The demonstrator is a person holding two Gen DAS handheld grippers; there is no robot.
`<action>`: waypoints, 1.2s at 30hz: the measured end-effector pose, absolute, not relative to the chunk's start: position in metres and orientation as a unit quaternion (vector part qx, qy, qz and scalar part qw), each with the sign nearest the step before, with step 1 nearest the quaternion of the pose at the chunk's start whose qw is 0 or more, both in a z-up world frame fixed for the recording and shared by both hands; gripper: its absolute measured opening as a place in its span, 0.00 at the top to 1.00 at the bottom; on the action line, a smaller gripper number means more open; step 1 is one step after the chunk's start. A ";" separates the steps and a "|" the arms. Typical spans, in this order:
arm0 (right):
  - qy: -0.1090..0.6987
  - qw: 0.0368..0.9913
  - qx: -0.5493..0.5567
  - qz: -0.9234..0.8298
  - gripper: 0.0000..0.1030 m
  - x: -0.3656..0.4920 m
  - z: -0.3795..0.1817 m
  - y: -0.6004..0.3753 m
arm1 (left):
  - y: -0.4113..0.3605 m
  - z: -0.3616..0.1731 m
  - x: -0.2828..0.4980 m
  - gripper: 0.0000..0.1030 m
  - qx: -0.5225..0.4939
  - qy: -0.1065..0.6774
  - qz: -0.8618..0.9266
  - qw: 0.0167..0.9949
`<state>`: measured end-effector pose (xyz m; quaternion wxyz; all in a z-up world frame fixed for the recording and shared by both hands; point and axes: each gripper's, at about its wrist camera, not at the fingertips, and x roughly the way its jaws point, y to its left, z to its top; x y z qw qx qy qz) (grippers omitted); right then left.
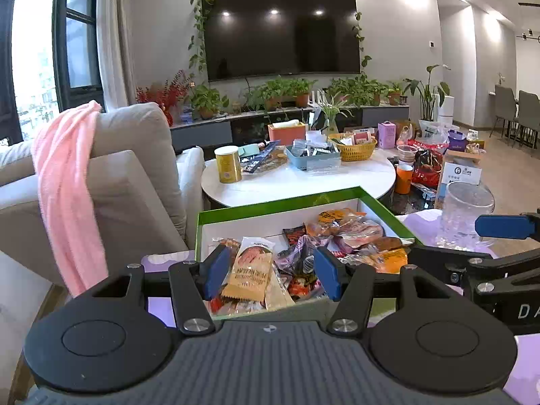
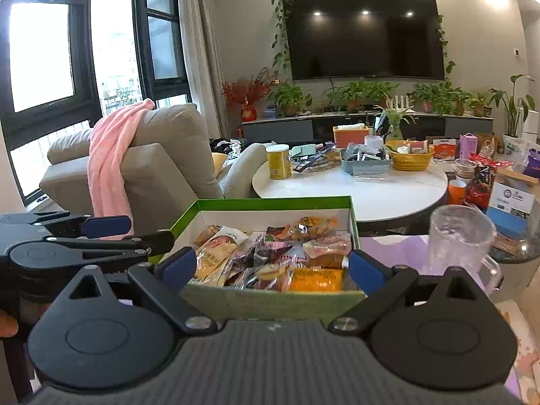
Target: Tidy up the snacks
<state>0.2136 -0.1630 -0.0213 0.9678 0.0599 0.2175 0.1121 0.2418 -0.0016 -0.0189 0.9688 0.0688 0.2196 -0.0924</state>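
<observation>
green-rimmed open box (image 1: 270, 206), white inside, heaped with loose wrapped snacks (image 1: 303, 256); just left of the clear glass mug (image 1: 467, 214).

A dark television (image 2: 368, 35) hangs on the grey wall, trailing vines around it. Potted plants (image 2: 435, 96) line the low cabinet below. Daylight floods the black-framed windows (image 2: 44, 54) behind a beige sofa (image 2: 168, 165).

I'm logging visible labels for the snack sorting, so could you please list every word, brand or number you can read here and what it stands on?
"DA": white letters on the right gripper body, cut off at the frame edge.
Tan snack packet in the green box: Chinese characters, too blurred to read.
Orange packet: print blurred.
Yellow can, white and blue carton, purple carton: labels too small to read.
</observation>
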 end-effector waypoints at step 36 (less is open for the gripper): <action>0.234 0.964 0.072 0.101 0.36 0.106 -0.040 -0.146 | 0.027 -0.039 0.111 0.48 0.006 0.242 -0.019 0.970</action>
